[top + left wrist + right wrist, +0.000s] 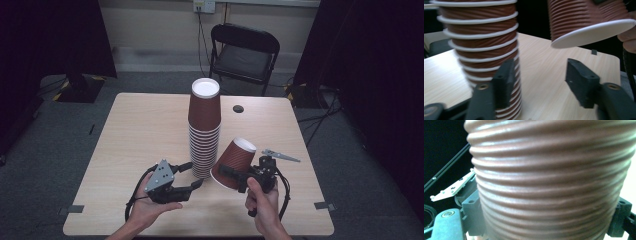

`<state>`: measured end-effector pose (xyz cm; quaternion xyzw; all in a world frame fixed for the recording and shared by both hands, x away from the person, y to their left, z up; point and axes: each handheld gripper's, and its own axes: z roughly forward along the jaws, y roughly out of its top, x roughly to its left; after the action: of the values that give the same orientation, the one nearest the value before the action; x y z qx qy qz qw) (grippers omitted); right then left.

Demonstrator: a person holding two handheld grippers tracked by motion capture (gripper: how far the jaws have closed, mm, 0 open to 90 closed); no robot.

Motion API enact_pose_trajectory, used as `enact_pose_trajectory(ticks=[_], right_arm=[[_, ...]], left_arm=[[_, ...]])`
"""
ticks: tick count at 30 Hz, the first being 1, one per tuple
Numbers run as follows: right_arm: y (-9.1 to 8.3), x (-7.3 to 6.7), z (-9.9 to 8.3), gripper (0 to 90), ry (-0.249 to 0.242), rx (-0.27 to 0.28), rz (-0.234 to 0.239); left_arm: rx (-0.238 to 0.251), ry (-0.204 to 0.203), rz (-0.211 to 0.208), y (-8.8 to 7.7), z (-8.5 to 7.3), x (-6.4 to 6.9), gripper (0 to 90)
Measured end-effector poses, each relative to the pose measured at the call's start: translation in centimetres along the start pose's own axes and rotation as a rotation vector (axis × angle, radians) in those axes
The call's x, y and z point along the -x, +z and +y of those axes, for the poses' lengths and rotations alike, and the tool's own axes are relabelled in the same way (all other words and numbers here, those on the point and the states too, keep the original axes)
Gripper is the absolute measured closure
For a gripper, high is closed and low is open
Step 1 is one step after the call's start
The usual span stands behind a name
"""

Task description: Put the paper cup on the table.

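A tall stack of upside-down brown ribbed paper cups (204, 131) stands at the middle of the wooden table (140, 130). My left gripper (192, 176) lies level at the foot of the stack, on its left side, jaws apart. In the left gripper view the stack (481, 42) rises just behind the left jaw, and only bare table lies between the jaws of the left gripper (540, 75). My right gripper (230, 172) is shut on a single brown cup (237, 156), held tilted above the table to the right of the stack. That cup (549, 177) sits between the right gripper's pads (471, 212).
A small black round disc (238, 108) lies on the table behind the stack. A black folding chair (245, 50) stands beyond the far edge. Grey tape marks (322, 205) sit near the front corners. Dark curtains hang on both sides.
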<state>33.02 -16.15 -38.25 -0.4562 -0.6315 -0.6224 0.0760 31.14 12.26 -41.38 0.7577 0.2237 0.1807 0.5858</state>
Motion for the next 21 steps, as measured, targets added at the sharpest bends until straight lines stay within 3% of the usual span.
enact_pose_trajectory(ticks=[5,11,13,17,21], right_arm=[[0.4,-0.4,-0.5,14.2,0.010,-0.010,0.006],[0.6,-0.9,-0.8,14.3,0.039,0.011,0.008],[0.7,-0.8,-0.8,14.3,0.075,0.020,0.028],[1.0,-0.6,-0.9,14.5,0.146,0.016,0.061],[1.3,-0.7,-1.1,14.7,0.164,0.015,0.061]], left_arm=[[0.075,0.016,0.022,0.8,0.2,0.6,53.2],[0.162,0.073,0.025,1.5,0.4,0.9,63.6],[0.195,0.090,0.030,1.6,0.5,1.0,66.7],[0.212,0.091,0.019,2.1,0.5,1.2,68.1],[0.219,0.104,0.026,2.6,0.5,1.4,71.0]])
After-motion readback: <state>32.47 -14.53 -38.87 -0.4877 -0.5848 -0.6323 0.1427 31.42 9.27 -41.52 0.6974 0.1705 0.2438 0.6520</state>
